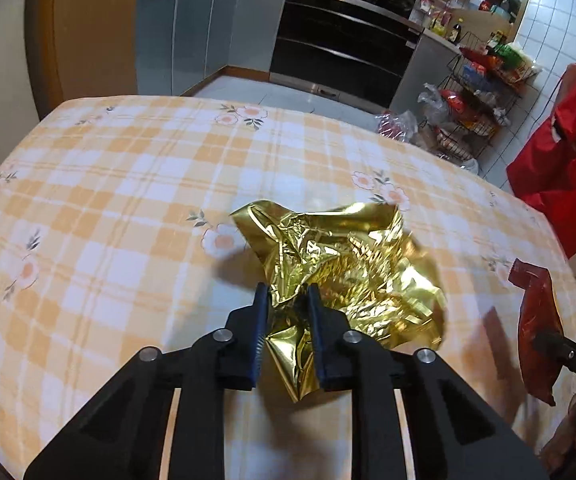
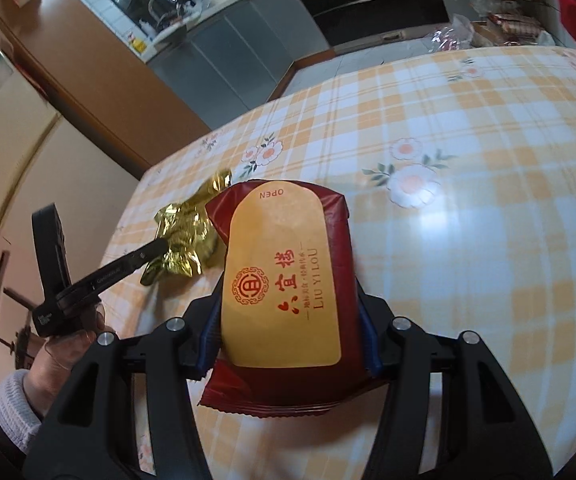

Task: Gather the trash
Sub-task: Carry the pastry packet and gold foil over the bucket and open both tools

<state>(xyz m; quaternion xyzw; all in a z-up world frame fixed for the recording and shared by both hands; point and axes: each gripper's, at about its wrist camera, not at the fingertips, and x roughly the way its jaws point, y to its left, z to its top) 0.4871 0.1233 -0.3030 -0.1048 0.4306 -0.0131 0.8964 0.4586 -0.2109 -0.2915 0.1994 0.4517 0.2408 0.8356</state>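
1. The left gripper [image 1: 288, 300] is clamped on the near edge of the gold foil [image 1: 340, 264]; the rest of the crumpled sheet spreads away from the fingertips toward 1 o'clock in the left wrist view, over the table [image 1: 107, 200].
2. The foil has no clear long axis: it is a loose, crumpled sheet, widest across the view.
3. The right gripper [image 2: 288, 292] grips the red packet [image 2: 283, 300] across its width; the packet's long axis runs along the fingers, toward 12 o'clock in the right wrist view, with its "OPEN" end farthest out.
4. From the right gripper, the foil lies at about 10 o'clock, just beside the packet's far corner; the left gripper reaches it from 8 o'clock.
5. Each piece is already in its own gripper, so I judge the coming move to be a lift and carry-off rather than another reach.
6. Count: one foil, one packet, two grippers. No bin shows in either view.
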